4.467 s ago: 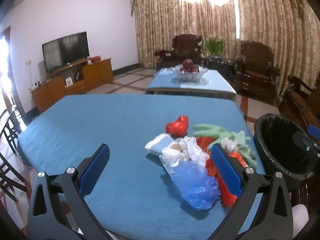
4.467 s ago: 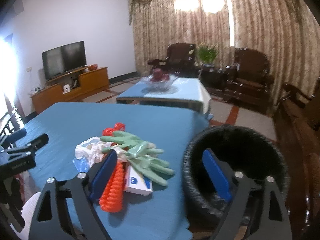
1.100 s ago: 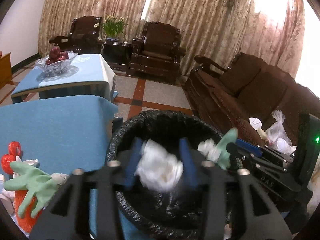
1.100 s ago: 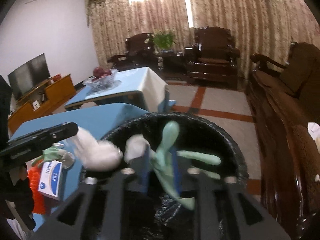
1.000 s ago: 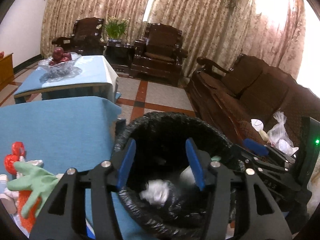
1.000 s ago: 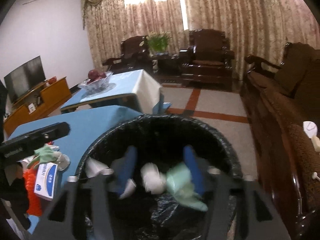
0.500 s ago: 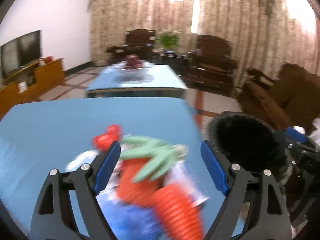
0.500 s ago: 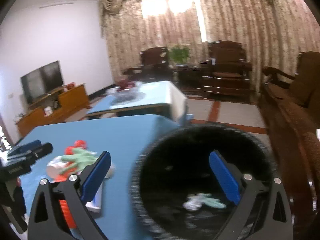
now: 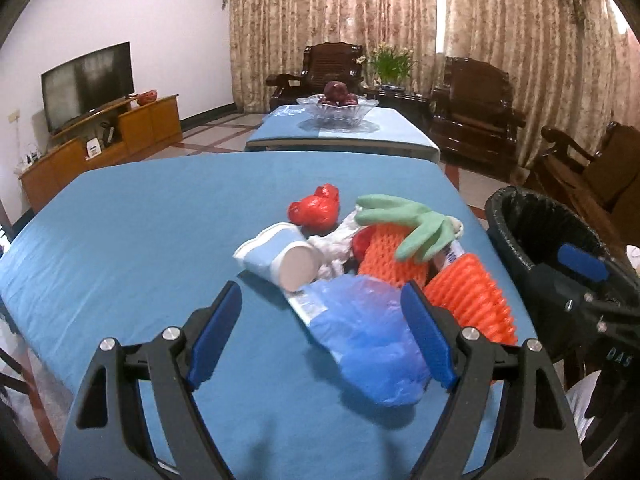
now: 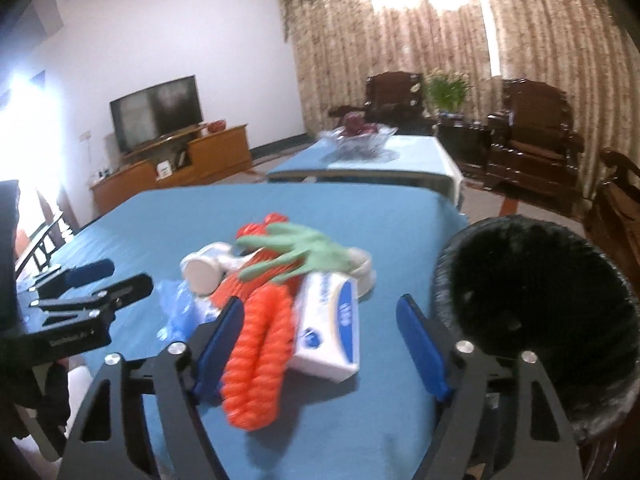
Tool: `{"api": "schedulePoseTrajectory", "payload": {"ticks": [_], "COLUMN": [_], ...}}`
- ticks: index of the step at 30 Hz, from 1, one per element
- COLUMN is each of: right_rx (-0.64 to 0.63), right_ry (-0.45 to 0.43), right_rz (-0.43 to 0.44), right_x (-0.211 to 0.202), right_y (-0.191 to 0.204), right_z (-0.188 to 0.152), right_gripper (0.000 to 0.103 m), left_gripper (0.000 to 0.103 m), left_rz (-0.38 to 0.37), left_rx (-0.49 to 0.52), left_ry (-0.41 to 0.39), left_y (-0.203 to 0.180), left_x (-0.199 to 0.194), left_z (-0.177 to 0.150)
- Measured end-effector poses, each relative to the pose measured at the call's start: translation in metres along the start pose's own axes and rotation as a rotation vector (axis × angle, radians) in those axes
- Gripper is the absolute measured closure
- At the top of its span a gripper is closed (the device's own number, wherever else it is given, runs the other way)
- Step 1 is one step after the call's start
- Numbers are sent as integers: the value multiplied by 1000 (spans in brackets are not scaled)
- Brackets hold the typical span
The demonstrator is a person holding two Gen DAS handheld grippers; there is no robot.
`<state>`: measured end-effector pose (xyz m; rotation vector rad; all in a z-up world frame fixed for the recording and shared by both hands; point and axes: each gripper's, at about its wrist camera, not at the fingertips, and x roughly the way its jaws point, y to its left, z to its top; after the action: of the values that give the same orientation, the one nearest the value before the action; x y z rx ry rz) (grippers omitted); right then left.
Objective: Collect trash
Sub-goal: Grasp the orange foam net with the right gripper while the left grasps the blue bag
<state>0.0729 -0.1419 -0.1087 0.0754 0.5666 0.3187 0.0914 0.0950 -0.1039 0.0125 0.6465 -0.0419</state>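
Note:
A pile of trash lies on the blue table: a blue plastic bag, orange foam nets, a green glove, a red bag and a white-and-blue cup. My left gripper hangs open just before the blue bag, holding nothing. My right gripper points at an orange foam net and a tissue box. Its jaws are closing, and the pads touch neither. The black-lined bin stands off the table's right edge.
A second blue table with a glass fruit bowl stands behind. Dark wooden armchairs line the curtains. A TV sits on a wooden cabinet at the left. A dark chair back shows at the table's left edge.
Both grippers let a white wad and a green glove fall into the bin. They then swung left from over the bin to the pile on the table, jaws wider.

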Motion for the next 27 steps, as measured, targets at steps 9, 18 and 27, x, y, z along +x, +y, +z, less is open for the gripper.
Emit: {"api": "schedulePoseTrajectory", "payload": {"ticks": [9,18,27], "right_rx": [-46,-61,-59], "right_ry": [101,140,100], "right_rz": [72,120,129], "right_x": [19,23,9], "right_y": [23,26,21], "right_z": [-20,-29,-19], "right_gripper": [54,80,81], "left_gripper": [24,25,76], "left_rz": [-11,-48,-137], "left_rx": [-9,-27,-29], "left_ry": [32,78,162], "left_y": [4,-3,-19], "left_x": [9,26,51], "left_z": [-12,-20,-26]}}
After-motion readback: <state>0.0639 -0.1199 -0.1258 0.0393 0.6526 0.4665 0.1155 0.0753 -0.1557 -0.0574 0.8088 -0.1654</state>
